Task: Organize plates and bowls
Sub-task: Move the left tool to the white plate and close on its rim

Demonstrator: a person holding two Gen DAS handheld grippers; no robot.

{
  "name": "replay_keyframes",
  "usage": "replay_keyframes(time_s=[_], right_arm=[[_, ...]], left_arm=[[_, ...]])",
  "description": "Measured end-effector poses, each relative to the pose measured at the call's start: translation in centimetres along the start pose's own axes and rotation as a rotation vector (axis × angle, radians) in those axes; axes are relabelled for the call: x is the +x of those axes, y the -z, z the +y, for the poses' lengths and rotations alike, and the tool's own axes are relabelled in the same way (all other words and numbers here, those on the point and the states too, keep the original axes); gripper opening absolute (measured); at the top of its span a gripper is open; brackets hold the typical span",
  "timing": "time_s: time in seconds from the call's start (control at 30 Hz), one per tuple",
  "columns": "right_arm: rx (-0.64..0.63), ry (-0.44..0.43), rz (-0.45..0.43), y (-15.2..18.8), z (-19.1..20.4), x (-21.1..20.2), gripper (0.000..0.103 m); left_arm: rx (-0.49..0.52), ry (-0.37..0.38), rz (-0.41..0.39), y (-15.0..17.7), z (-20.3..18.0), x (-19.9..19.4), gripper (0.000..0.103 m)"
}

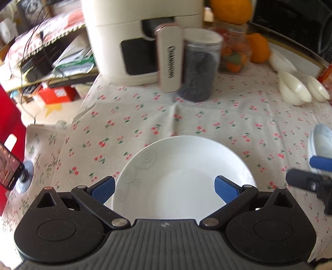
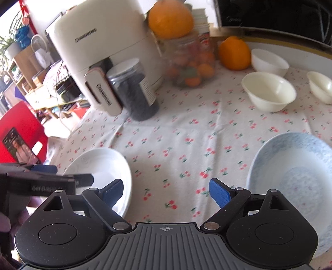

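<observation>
A white plate (image 1: 180, 172) lies on the cherry-print tablecloth (image 1: 166, 118), right under my left gripper (image 1: 165, 190), which is open with its blue pads astride the plate's near rim. In the right wrist view the same white plate (image 2: 99, 166) is at the lower left, and a blue-patterned plate (image 2: 290, 170) lies at the right. My right gripper (image 2: 166, 192) hangs open over bare cloth between the two plates, holding nothing. Three cream bowls (image 2: 268, 91) stand at the far right; the bowls (image 1: 294, 87) also show in the left wrist view.
A white air fryer (image 2: 103, 52), a dark-filled clear jar (image 2: 134, 91), a jar of small fruit (image 2: 191, 62) and oranges (image 2: 234, 53) crowd the back of the table. A microwave (image 2: 280, 14) stands at the back right. The table's left edge (image 1: 68, 133) drops to a cluttered floor.
</observation>
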State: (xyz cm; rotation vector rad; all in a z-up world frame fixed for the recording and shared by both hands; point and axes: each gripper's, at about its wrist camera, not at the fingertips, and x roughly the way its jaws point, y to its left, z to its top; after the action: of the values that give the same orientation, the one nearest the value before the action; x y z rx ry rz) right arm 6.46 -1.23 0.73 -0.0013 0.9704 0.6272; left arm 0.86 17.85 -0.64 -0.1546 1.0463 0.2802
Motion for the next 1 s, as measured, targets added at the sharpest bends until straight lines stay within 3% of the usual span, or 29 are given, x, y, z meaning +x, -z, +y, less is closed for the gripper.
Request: replay_keyframes(time_s=[0.5, 0.67, 0.73, 1.0], right_arm=[[0.016, -0.077, 0.124, 2.1, 2.3, 3.9, 0.091], [0.002, -0.091, 0.111, 2.3, 2.7, 4.3, 0.091], [0.009, -0.097, 0.098, 2.3, 2.7, 4.2, 0.091], [0.018, -0.142, 0.062, 2.2, 3.0, 4.2, 0.089]], left_arm=[[-0.112, -0.023, 0.090, 0.2, 2.7, 2.3, 0.093], [-0.130, -0.009, 0.114, 0.4, 3.0, 2.7, 0.085], [-0.136, -0.008, 0.117, 0.4, 3.1, 2.8, 0.077], [-0.142, 0.012, 0.114, 0.5, 3.0, 2.6, 0.066]])
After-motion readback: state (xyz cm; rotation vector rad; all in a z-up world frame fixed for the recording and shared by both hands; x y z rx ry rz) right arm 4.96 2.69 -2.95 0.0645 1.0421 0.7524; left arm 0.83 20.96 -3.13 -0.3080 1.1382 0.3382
